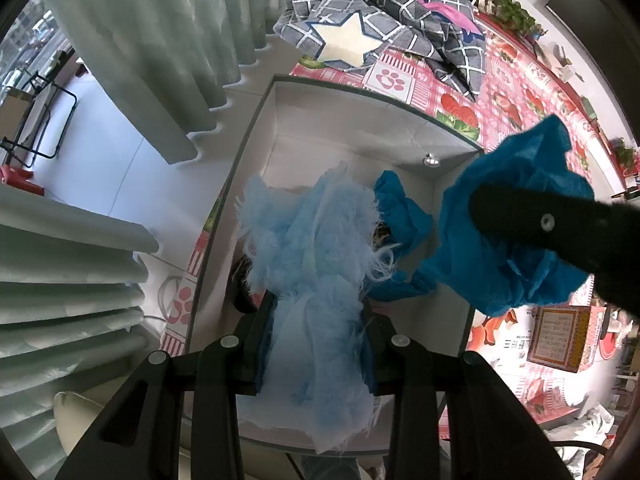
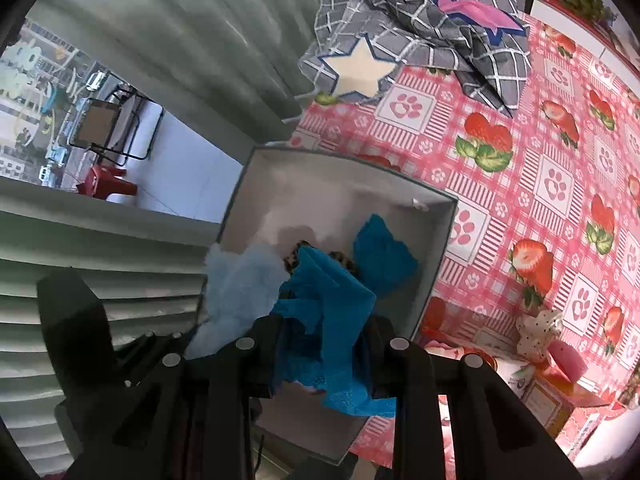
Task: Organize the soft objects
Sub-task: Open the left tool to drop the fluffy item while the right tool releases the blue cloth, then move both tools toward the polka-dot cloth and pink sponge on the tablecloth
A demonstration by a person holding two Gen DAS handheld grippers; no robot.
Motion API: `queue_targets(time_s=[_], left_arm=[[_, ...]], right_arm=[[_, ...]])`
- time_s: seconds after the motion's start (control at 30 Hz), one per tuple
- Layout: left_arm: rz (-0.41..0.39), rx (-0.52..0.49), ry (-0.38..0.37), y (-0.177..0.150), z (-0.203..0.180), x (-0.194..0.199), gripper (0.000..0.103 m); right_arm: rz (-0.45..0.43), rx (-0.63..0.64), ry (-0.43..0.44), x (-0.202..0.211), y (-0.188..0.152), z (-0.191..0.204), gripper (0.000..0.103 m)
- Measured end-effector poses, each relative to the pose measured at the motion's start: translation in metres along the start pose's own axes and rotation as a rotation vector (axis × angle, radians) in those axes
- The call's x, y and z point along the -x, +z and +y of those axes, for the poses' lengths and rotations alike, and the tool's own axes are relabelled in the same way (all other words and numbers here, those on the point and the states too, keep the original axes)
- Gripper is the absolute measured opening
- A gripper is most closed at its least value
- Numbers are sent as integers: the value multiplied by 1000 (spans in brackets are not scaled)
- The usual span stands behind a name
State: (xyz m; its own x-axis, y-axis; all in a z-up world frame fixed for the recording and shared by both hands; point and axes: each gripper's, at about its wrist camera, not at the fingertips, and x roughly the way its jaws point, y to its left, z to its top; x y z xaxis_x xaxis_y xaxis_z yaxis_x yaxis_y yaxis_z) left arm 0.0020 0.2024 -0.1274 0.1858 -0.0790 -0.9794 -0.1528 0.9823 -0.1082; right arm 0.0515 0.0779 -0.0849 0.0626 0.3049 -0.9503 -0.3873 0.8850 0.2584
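Between the fingers of our left gripper (image 1: 316, 344) hangs a pale blue fluffy cloth (image 1: 312, 264), pinched tight, its frayed, feathery edges spilling over the near end of the white box (image 1: 352, 120). Our right gripper (image 2: 324, 354) is likewise closed on a deeper blue cloth (image 2: 332, 312), a matte, crinkled piece bunched into loose folds; it hangs over the box's near right edge. Both cloths look very light and limp, so we judge they will sag and trail wherever we carry them, and a pinch through a thick bunched fold should hold better than one at a thin frayed edge, where fibres could slip or tear away. Inside the box, against its right wall, lies a second piece of blue cloth (image 2: 384, 256), with something leopard-spotted (image 2: 296, 258) half hidden beneath the cloths; we cannot tell what it is. The box has smooth, stiff walls and stands on a desk (image 2: 560, 200) covered in a glossy pink oilcloth printed with strawberries and paw prints. At the far end lies a crumpled grey checked fabric (image 1: 420, 20) with a cream star patch (image 1: 344, 42).
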Motion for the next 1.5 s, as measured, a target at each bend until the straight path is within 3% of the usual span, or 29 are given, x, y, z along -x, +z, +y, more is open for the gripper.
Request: queue_targets(time_s=[0.07, 0.17, 0.2, 0.3, 0.43, 0.77, 1.03, 1.23, 1.5], left_arm=[[-9, -2, -5, -1, 1, 2, 48], [-22, -2, -17, -1, 1, 5, 72], [-27, -2, -23, -1, 0, 6, 79], [-45, 18, -48, -1, 2, 10, 86], [-42, 32, -59, 0, 1, 8, 103], [-54, -61, -102, 5, -44, 29, 103], [-40, -245, -131, 10, -130, 36, 103], [67, -342, -137, 14, -192, 5, 103], [180, -464, -5, 29, -246, -59, 103]], right_arm=[[-14, 6, 8, 2, 2, 2, 31], [-13, 17, 30, 2, 4, 4, 33], [-13, 20, 32, 2, 4, 4, 43], [-34, 16, 26, 6, 4, 0, 75], [-33, -18, 43, 14, 4, -15, 79], [-18, -169, 30, 69, -15, -115, 79], [-26, -372, -21, 108, -22, -239, 79], [61, -478, 15, 85, -9, -325, 79], [217, -512, 96, 26, -13, -375, 79]])
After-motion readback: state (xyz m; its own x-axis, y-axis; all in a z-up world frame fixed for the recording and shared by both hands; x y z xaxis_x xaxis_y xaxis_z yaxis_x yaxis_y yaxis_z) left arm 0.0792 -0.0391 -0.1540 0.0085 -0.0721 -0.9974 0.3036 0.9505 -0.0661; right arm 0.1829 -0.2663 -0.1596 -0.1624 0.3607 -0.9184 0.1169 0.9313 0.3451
